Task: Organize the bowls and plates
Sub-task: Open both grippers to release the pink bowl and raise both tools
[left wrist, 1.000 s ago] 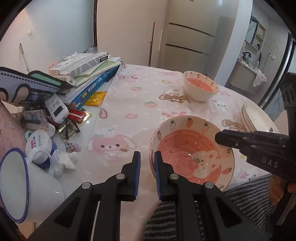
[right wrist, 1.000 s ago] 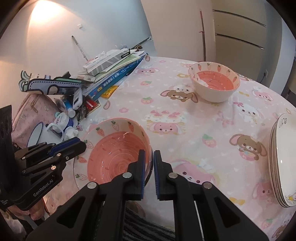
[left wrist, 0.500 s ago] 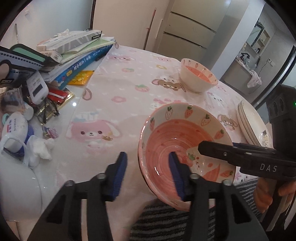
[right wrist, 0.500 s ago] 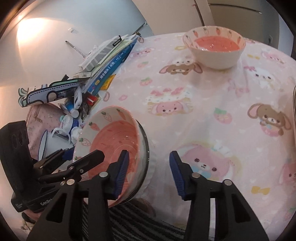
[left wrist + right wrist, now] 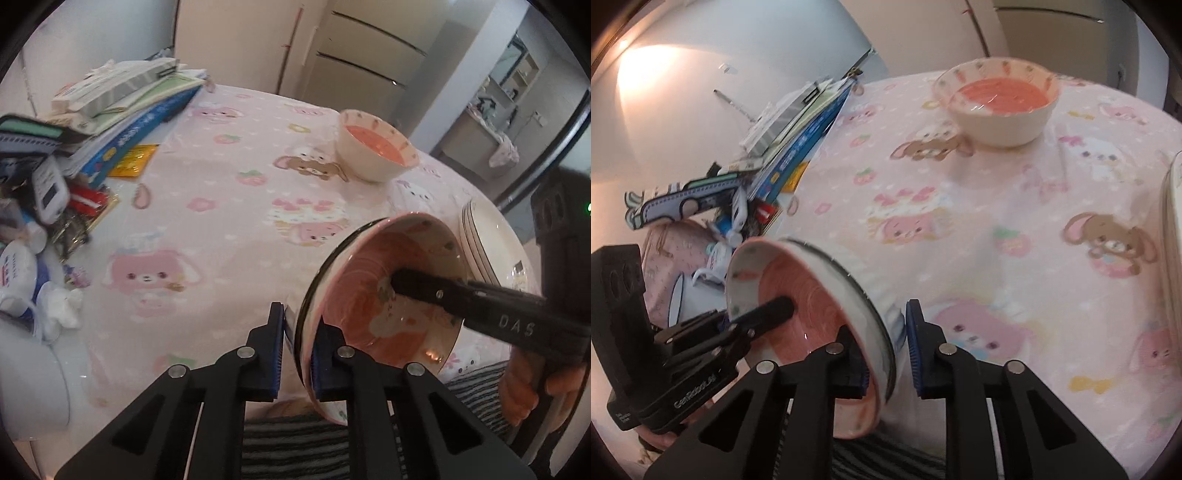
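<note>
Left tool (image 5: 297, 345) is nearly closed, pinching the rim of the pink bowl (image 5: 384, 306), one finger inside and one outside. Right tool (image 5: 888, 354) grips the opposite rim at a wider gap, one finger in, one on the outer wall. The bowl is tipped steeply on edge, off the counter (image 5: 221, 221), at its near edge. Readable writing: "DAS" on the right tool body, "GenRobot.AI" on the left. Plate stack (image 5: 487, 243) sits at the right edge. Second bowl (image 5: 375, 149) stands upright toward the far edge. Books (image 5: 140, 110) are piled at the far left.
</note>
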The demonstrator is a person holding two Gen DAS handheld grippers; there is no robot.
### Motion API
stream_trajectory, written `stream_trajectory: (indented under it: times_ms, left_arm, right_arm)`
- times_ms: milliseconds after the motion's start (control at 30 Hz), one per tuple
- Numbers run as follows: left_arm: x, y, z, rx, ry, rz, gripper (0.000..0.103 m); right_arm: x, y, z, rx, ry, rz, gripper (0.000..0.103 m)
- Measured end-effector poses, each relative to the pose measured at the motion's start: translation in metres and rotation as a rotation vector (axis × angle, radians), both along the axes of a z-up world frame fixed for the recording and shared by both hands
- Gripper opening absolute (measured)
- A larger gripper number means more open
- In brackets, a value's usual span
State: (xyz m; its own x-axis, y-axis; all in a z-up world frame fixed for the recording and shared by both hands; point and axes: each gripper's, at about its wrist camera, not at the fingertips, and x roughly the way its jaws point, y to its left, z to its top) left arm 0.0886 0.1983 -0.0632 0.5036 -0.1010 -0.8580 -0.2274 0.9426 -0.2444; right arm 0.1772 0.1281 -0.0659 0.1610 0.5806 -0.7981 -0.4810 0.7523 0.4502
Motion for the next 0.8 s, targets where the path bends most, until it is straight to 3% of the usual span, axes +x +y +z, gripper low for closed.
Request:
stream_trajectory:
  times_ms: [100,233,567,667,767,800]
  left_arm:
    - [0.015,-0.016,-0.006,0.043,0.014,-0.016,0.013]
    - [0.028,-0.019,-0.009,0.010,0.017,-0.030,0.013]
    - [0.051,-0.016,-0.004,0.057,0.006,-0.030,0.013]
    - [0.052,-0.012,0.007,0.058,-0.019,-0.030,0.013]
    - [0.052,-0.011,0.028,0.128,-0.068,-0.025,0.013]
    - [0.055,-0.013,0.035,0.151,-0.077,-0.035,0.018]
  right_arm:
    - [0.008,-0.010,-0.003,-0.029,0.000,-0.037,0.018]
    - [0.020,-0.021,-0.005,-0.024,0.006,-0.075,0.018]
    - [0.028,-0.025,-0.005,-0.019,-0.006,-0.108,0.021]
    - [0.031,-0.027,0.001,-0.012,-0.009,-0.103,0.024]
    - [0.034,-0.030,0.018,-0.003,-0.038,-0.086,0.024]
    - [0.034,-0.030,0.023,-0.015,-0.063,-0.084,0.024]
